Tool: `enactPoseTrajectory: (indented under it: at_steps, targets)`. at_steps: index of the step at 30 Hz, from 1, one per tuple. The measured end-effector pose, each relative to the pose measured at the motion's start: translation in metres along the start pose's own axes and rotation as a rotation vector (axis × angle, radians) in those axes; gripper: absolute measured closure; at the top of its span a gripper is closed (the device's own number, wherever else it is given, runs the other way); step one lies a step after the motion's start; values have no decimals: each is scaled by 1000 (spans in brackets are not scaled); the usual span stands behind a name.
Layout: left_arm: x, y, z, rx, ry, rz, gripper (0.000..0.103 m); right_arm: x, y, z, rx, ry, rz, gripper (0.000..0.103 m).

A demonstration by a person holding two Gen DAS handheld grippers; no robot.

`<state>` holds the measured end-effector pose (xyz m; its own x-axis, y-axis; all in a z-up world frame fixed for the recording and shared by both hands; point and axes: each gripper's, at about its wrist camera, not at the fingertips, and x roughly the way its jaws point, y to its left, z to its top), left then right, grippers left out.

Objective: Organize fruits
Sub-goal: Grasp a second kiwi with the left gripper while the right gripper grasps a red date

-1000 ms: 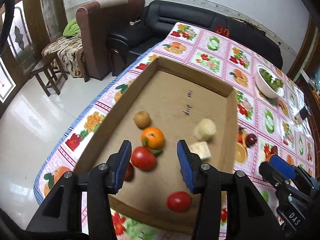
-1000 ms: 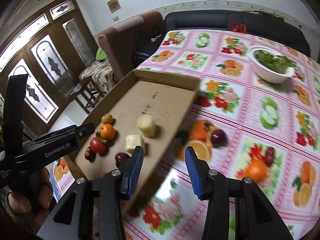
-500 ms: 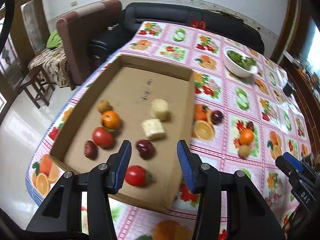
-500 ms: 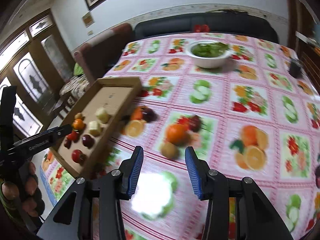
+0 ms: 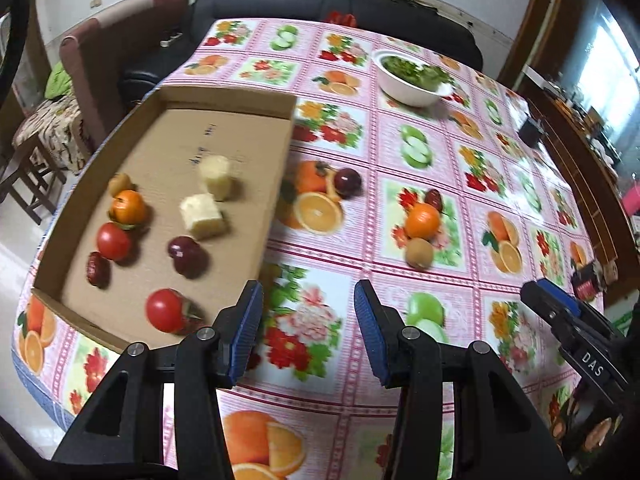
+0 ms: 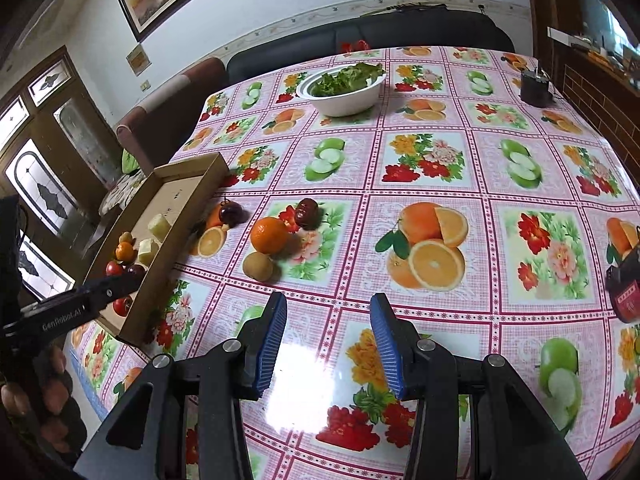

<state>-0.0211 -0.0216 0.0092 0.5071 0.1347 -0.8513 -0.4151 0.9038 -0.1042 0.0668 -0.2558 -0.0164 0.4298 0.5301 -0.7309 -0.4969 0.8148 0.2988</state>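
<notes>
Orange (image 6: 269, 235) lay ahead-left of right gripper (image 6: 327, 338); both grippers, left gripper (image 5: 308, 330) included, gaped empty. Cardboard tray (image 5: 256, 216) had shifted leftward.

On the desk (image 5: 360, 396), an orange (image 5: 422, 220) and kiwi (image 5: 419, 253) are set right of the cardboard tray (image 5: 240, 100); a bowl (image 5: 408, 88) is placed behind them.
</notes>
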Motion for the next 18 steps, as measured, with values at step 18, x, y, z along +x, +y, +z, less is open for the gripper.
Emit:
enactPoseTrajectory:
  at_steps: [18]
  targets:
    - [28,-33,-3,46,74,-112,57,17,-3,14,16,6,50,58]
